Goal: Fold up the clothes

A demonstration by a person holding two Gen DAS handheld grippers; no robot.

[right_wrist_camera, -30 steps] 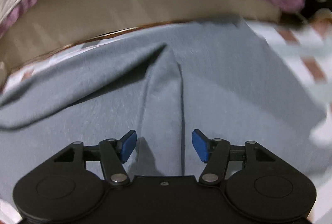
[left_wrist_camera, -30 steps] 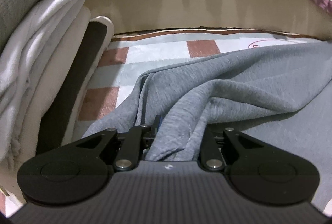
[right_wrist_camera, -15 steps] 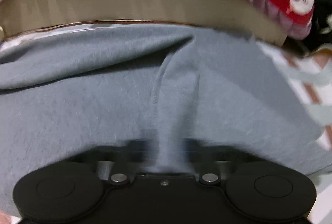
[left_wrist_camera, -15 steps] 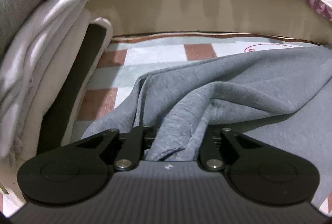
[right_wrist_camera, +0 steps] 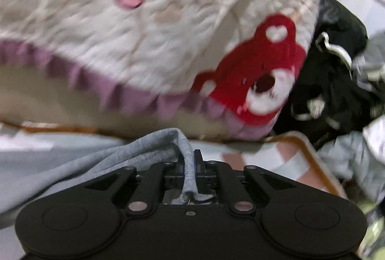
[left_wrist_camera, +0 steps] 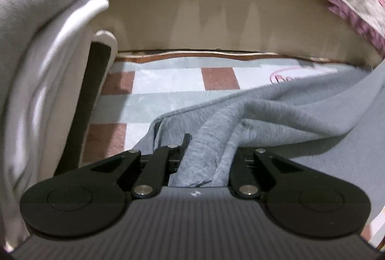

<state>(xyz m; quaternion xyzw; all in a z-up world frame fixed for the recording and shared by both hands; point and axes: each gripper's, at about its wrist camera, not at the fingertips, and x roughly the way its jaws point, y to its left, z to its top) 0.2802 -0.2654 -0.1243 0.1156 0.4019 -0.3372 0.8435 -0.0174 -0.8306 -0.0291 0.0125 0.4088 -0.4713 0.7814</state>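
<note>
A grey sweatshirt [left_wrist_camera: 300, 120] lies bunched on a checked mat. My left gripper [left_wrist_camera: 204, 159] is shut on a thick fold of it, and the cloth hides the fingertips. In the right wrist view the same grey sweatshirt [right_wrist_camera: 60, 163] trails off to the left. My right gripper [right_wrist_camera: 190, 166] is shut on its ribbed edge and holds it lifted above the mat. The cloth stretches between the two grippers.
The checked mat [left_wrist_camera: 168, 86] has brown and pale squares. A quilted cover with purple trim and a red bear [right_wrist_camera: 259, 82] hangs over a beige mattress edge [left_wrist_camera: 216, 24]. Folded white and grey clothes [left_wrist_camera: 36, 55] stack at left. Dark clothes [right_wrist_camera: 336, 67] pile at right.
My right gripper has closed on the sweatshirt's edge and lifted it up and back, so the quilt now fills its view. My left gripper has risen slightly, still holding its fold.
</note>
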